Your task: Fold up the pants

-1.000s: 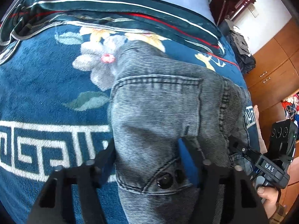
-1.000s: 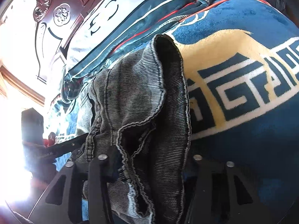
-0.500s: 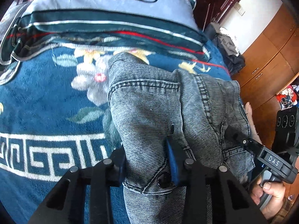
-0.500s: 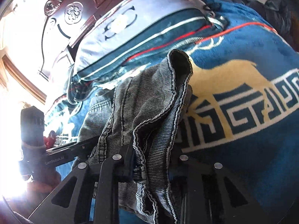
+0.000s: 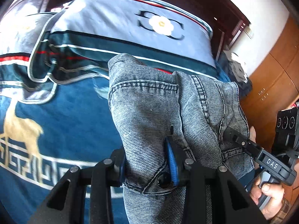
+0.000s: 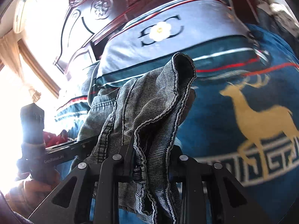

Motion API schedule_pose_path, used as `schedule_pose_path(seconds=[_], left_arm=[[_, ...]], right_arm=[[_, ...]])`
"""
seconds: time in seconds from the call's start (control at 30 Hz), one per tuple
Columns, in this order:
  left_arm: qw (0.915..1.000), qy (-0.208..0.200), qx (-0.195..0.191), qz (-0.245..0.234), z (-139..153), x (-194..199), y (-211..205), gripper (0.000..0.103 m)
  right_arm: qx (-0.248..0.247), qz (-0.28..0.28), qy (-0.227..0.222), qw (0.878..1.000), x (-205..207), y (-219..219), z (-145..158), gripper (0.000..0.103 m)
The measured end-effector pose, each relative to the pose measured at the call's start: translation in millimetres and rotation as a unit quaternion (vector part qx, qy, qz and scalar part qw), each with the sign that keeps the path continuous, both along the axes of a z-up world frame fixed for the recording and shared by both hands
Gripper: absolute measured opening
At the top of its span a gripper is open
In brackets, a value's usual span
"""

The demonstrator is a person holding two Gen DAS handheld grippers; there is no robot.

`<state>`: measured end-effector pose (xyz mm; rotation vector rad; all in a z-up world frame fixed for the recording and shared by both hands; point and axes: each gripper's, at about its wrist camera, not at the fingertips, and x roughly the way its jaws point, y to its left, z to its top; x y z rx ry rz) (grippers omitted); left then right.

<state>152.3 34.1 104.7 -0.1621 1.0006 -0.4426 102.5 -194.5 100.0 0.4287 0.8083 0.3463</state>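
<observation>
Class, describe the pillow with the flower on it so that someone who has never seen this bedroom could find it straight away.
Start at the dark carved wooden headboard at the top of the bed. Leaning against it, above the blue deer-patterned blanket, is the pillow. It is pale blue with a white flower set between two dark C-shaped curves, which nothing else on the bed carries.

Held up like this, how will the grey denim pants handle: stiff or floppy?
The grey denim pants look floppy: they bunch and drape between the left gripper and right gripper. Thick seams suggest some weight, so loose parts will probably sag.
</observation>
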Motion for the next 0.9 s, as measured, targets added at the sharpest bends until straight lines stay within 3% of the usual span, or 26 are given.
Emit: schedule_pose_path(seconds=[0.27, 0.47, 0.7, 0.8, 0.9], left_arm=[[0.9997, 0.009, 0.009, 0.020, -18.3, 40.2, 21.3, 0.039], [0.9990, 0.035, 0.019, 0.019, -55.9, 60.1, 19.2, 0.039], [0.9992, 0.026, 0.026, 0.016, -75.7, 57.5, 22.5, 0.045], [0.9992, 0.024, 0.028, 0.016, -74.8, 58.0, 21.8, 0.046], [0.9990, 0.021, 0.034, 0.019, -74.3, 56.7, 22.4, 0.047]], right_arm=[[-0.016, 0.024, 0.008, 1.000, 51.6, 29.7, -9.3, 0.023], [-0.016, 0.017, 0.044, 0.999, 78.5, 27.8, -45.2, 0.024], [-0.001, -0.009, 0.086, 0.996, 82.5, 12.9, -94.9, 0.036], [0.014, -0.018, 0.088, 0.996, 79.9, 6.3, -99.1, 0.038], [-0.009, -0.026, 0.086, 0.996, 75.6, 7.9, -94.7, 0.044]])
